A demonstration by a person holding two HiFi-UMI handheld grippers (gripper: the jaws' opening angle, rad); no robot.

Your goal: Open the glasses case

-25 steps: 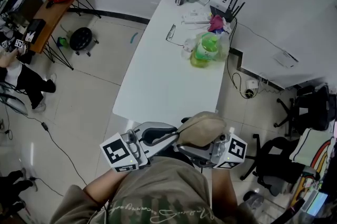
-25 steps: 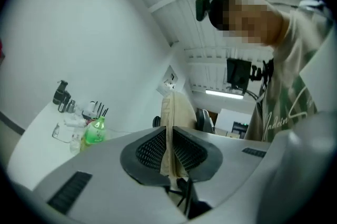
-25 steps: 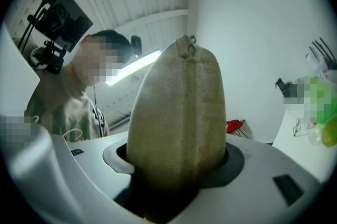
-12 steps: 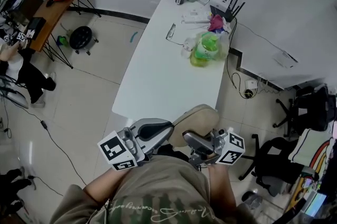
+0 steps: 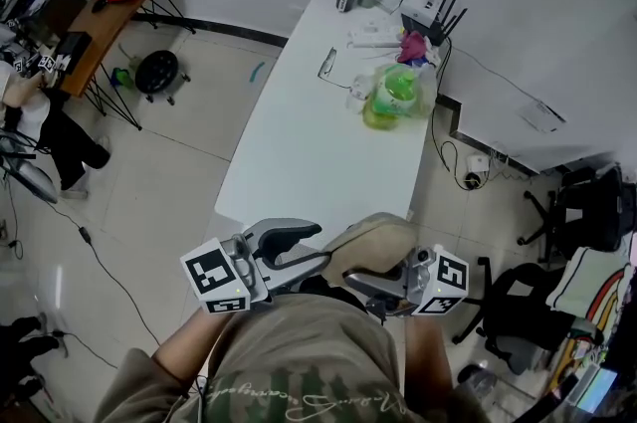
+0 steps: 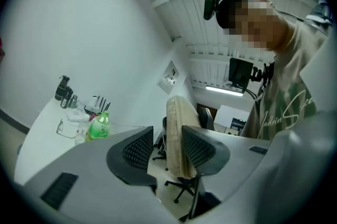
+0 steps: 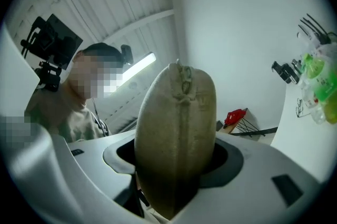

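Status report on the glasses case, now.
Right gripper clamped on glasses case. Left gripper jaws just opening, case between them, unpinched. Case looks closed; nothing blocking.

The glasses case (image 7: pixel 176 138) seems coarse, matt cloth; the table (image 5: pixel 299 142) looks smooth and matt.

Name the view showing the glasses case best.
Right gripper view: the glasses case fills it, seam facing the camera, gripped by the right tool. Left gripper view shows it edge-on between the left tool's jaws, which have just been opening. Head view shows its top.
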